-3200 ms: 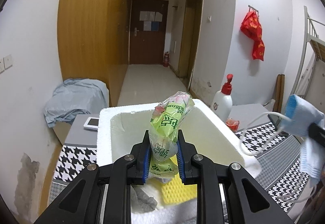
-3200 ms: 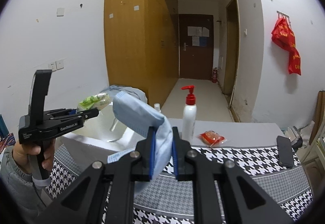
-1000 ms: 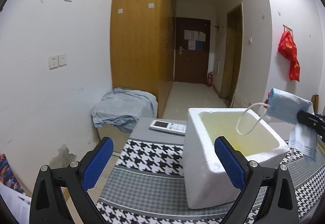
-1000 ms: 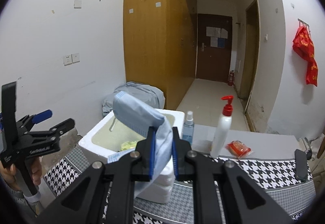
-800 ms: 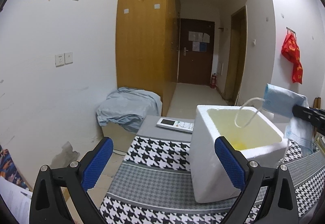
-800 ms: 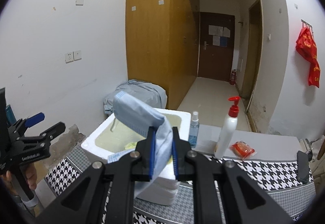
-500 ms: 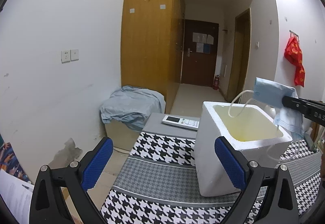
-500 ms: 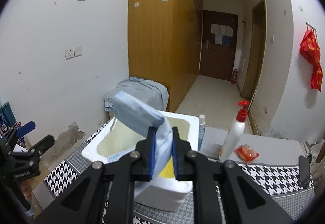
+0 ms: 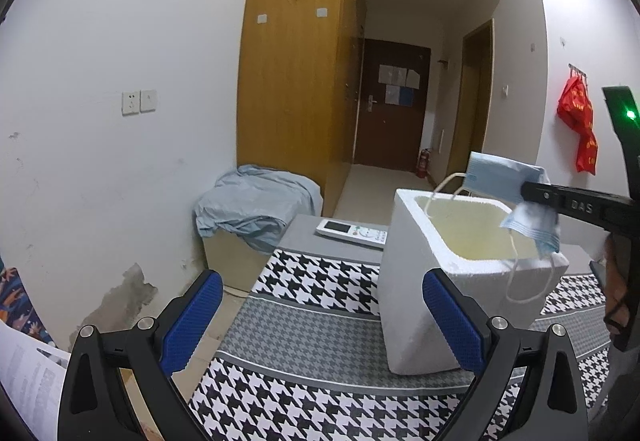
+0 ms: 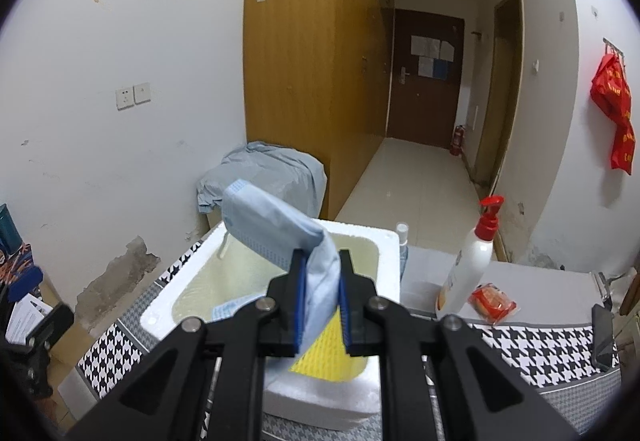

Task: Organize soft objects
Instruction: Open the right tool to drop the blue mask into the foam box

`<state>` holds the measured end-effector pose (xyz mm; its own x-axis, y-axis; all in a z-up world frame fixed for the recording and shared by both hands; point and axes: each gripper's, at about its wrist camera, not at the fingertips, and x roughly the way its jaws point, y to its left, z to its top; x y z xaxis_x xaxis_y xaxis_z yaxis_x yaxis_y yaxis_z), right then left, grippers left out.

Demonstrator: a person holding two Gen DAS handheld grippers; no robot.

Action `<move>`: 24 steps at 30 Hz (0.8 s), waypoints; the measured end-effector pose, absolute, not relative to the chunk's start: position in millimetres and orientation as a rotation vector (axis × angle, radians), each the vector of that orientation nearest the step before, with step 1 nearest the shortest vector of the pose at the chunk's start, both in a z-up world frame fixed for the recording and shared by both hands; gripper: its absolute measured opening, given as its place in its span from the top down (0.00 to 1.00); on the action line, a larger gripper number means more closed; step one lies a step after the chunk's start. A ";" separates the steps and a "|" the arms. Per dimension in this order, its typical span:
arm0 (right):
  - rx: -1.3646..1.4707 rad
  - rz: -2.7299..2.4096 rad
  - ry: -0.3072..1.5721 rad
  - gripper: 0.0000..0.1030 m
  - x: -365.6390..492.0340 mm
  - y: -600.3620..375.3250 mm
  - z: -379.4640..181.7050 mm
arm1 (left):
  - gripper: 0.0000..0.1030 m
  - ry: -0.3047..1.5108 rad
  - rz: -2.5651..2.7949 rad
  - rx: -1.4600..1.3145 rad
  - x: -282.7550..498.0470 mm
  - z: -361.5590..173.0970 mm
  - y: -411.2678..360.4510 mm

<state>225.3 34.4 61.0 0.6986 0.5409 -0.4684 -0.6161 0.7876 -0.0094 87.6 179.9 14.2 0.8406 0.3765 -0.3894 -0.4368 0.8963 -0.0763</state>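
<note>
My right gripper (image 10: 320, 295) is shut on a light blue face mask (image 10: 276, 229) and holds it over the open white foam box (image 10: 160, 311). A yellow sponge (image 10: 326, 351) lies inside the box. In the left wrist view the mask (image 9: 504, 181) hangs from the right gripper above the box (image 9: 404, 281), its ear loops dangling over the rim. My left gripper (image 9: 320, 315) is wide open and empty, held back to the left of the box above the houndstooth cloth (image 9: 312, 321).
A white remote (image 9: 352, 231) lies behind the box. A pump bottle (image 10: 470, 265), a small spray bottle (image 10: 403, 245), a red packet (image 10: 493, 301) and a phone (image 10: 602, 335) lie right of the box. A cloth-covered stand (image 9: 256, 205) sits by the wall.
The left gripper let go of the green packet into the box, opened and drew back to the left. The right gripper carried the mask forward over the box.
</note>
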 end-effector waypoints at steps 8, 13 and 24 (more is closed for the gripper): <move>-0.190 0.633 0.493 0.71 236.0 47.2 53.9 | 0.03 0.382 0.436 -0.180 86.3 11.1 183.5; -0.177 0.641 0.491 0.51 239.3 48.5 54.1 | 0.03 0.382 0.440 -0.176 84.5 10.6 184.9; -0.089 0.690 0.462 0.09 234.8 35.6 61.1 | 0.03 0.380 0.435 -0.168 85.6 13.7 183.4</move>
